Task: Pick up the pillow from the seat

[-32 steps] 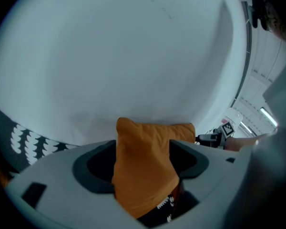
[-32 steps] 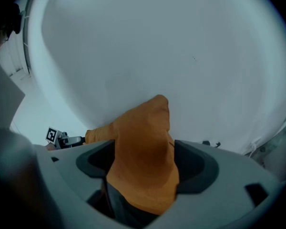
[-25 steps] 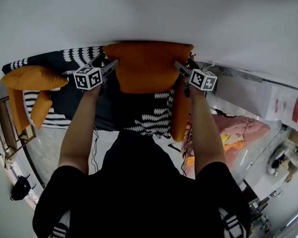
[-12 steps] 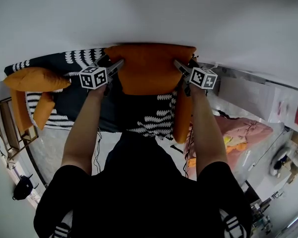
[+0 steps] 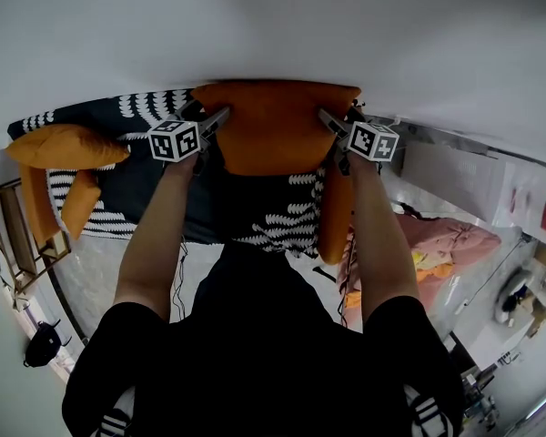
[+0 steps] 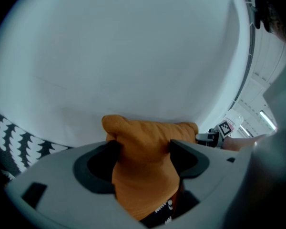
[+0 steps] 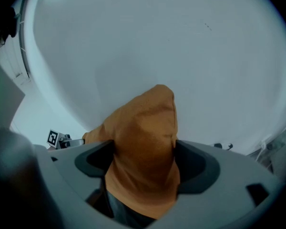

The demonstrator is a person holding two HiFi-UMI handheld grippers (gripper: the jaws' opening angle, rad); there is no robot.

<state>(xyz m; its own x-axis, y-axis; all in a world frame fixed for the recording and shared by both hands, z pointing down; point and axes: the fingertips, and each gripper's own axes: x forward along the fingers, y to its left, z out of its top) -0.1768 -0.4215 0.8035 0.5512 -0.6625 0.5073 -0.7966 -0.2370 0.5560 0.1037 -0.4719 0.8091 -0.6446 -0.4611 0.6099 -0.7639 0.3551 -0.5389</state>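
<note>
Orange pillow [image 5: 278, 126] is hanging between both tools, apparently clear of the patterned seat [image 5: 273, 230], its long axis running left to right. Left gripper [image 5: 217, 116] and right gripper [image 5: 326, 116] are each pinching an opposite upper corner.

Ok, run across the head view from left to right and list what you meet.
spare orange cushion → left hand-held gripper → orange pillow → right hand-held gripper → pink cloth heap
</note>
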